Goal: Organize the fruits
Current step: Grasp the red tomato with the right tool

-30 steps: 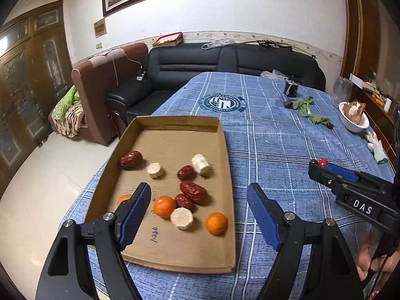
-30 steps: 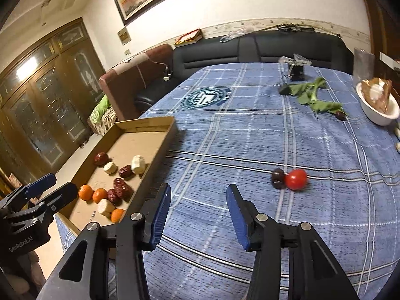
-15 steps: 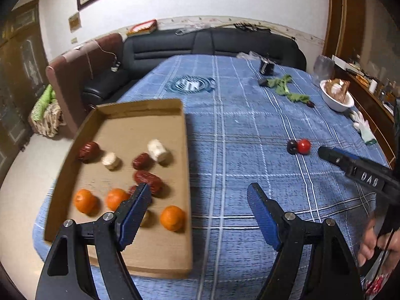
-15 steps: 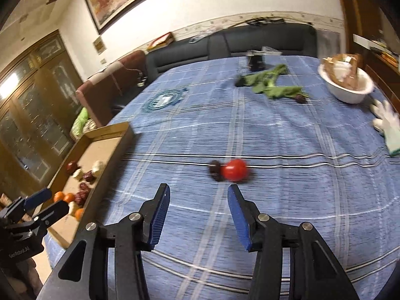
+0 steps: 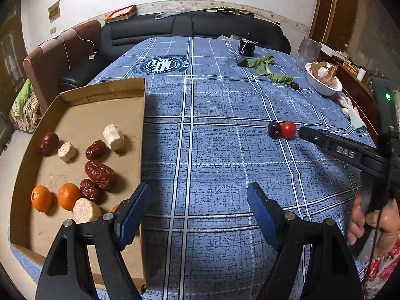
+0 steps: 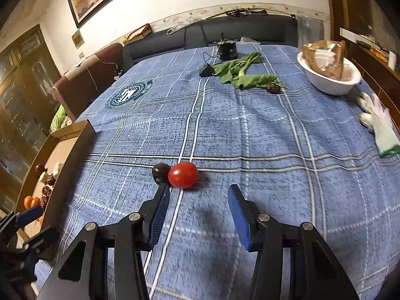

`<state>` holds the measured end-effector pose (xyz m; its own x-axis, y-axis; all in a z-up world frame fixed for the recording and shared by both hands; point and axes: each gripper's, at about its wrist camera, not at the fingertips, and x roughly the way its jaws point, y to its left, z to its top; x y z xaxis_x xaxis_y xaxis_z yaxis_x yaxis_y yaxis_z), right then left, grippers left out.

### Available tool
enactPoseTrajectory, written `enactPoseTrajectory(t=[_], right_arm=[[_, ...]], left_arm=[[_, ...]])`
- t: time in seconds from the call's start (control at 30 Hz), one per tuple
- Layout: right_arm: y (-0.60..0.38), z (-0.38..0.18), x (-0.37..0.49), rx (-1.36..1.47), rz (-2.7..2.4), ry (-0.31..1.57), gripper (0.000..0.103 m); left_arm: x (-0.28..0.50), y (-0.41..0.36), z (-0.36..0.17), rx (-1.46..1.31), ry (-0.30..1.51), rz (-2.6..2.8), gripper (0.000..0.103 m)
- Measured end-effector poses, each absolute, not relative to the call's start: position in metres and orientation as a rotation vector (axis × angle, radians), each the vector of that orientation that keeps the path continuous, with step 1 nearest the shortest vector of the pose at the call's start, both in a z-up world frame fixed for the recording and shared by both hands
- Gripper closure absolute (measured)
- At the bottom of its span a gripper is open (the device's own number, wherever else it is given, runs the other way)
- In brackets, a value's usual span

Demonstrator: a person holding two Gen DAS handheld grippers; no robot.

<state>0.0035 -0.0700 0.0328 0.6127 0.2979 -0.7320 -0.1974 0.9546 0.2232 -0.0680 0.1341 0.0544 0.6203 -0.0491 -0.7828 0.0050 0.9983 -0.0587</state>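
Nearing tomato [image 6: 183, 175], right tool [image 6: 198, 201] gaping.

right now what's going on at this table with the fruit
A person holds a gripper in each hand and is sorting fruit into a cardboard tray. The right gripper is open, close to a cherry tomato and a dark fruit touching each other on the blue tablecloth. The left gripper is open and empty beside the tray, which already holds oranges, red dates and pale chunks.

Dark fruit [image 6: 160, 172] touches tomato's [image 6: 183, 175] left side.
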Motion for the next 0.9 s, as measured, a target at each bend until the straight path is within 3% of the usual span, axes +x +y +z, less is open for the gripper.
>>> enactPoseTrajectory(t=[0.3, 0.53, 0.7, 0.9], right_arm=[[-0.046, 0.016, 0.027, 0.076, 0.35, 0.888, 0.051], [-0.063, 0.016, 0.025, 0.163, 0.394, 0.901, 0.064], [-0.081, 0.022, 0.023, 0.077, 0.204, 0.857, 0.064], [-0.096, 0.016, 0.031, 0.27, 0.294, 0.882, 0.062]], left_arm=[[-0.061, 0.131, 0.049, -0.054, 0.921, -0.052, 0.024], [-0.057, 0.128, 0.045, -0.068, 0.941, -0.065, 0.024], [-0.052, 0.123, 0.045, -0.068, 0.944, -0.066, 0.024], [-0.051, 0.112, 0.043, -0.053, 0.944, -0.083, 0.024]])
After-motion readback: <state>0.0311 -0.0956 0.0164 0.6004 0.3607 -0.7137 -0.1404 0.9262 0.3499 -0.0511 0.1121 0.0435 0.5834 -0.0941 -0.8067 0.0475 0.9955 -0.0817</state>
